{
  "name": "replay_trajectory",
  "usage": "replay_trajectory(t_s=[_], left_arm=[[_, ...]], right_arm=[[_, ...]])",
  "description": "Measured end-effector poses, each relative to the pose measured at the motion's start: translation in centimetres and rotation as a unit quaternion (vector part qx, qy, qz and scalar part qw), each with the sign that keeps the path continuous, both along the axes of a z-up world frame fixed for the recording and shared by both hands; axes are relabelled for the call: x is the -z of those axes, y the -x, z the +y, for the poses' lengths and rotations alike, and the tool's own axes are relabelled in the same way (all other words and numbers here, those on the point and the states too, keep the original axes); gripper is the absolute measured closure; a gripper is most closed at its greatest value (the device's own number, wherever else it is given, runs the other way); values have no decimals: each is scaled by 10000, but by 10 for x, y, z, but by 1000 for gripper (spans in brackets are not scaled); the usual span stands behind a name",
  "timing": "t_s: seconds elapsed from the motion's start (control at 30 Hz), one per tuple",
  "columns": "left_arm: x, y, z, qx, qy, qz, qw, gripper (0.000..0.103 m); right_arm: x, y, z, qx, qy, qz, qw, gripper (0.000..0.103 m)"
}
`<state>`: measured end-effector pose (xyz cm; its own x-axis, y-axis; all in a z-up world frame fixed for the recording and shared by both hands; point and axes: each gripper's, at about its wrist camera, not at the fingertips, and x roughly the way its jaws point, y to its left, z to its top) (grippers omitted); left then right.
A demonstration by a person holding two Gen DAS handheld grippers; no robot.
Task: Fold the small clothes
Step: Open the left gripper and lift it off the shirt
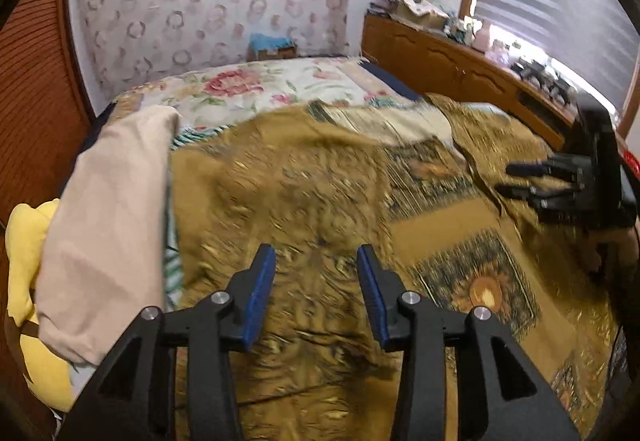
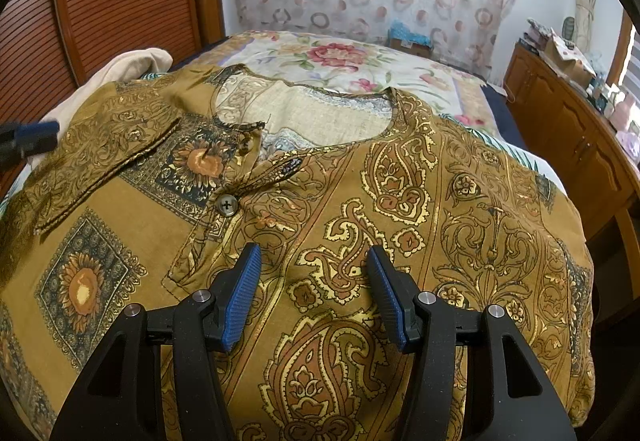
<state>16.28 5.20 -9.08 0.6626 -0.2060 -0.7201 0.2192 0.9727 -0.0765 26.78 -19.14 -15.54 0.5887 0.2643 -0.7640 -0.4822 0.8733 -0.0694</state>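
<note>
While the paisley shirt (image 2: 320, 201) lies flat on the bed (image 2: 360, 57), both my left gripper (image 1: 316, 289) and right gripper (image 2: 314, 293) empty and parted, the folded-in sleeve (image 2: 108, 157) may slip open unpinned.

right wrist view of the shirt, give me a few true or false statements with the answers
1. The patterned gold shirt lies spread front-up on the bed. True.
2. The right gripper is clamped on the shirt. False: its jaws stand open above the fabric, nothing between them.
3. The left sleeve is folded in across the chest. True.
4. The shirt is buttoned up to the neckline. False: the top of the placket gapes open; only a lower button looks fastened.
5. The left gripper holds the sleeve. False: it is open and empty.
</note>
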Motion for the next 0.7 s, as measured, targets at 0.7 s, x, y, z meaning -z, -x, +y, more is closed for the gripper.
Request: replay_trajectory(t_s=[0.7], left_arm=[[21, 0, -12, 45, -279, 263, 9993, 57]], right_arm=[[0, 0, 0, 3, 0, 2, 10000, 47]])
